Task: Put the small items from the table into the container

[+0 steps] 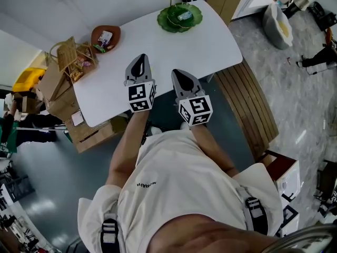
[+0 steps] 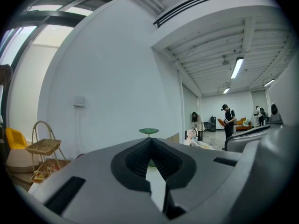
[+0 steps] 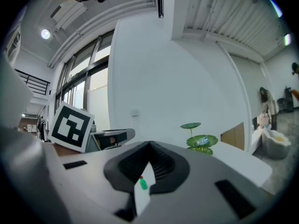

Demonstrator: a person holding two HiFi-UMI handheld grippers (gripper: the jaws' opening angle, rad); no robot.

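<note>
Head view: left tongs [image 1: 140,62] and right tongs [image 1: 178,74], each pressed together, nothing held, above white surface [image 1: 174,46]; green tiered dish [image 1: 166,20] at far edge.

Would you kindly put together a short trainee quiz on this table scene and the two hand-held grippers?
1. True or false: the left hand-held gripper has its jaws wide apart.
2. Which of these stands at the far end of the white table? A) a green leaf-shaped tiered stand B) a blue plastic bucket C) a red metal kettle
3. Fill in: seen in the head view, the brown bowl holding small items sits at the table's far ___ corner.

Key: 1 false, the jaws are shut; 2 A; 3 left.
</note>
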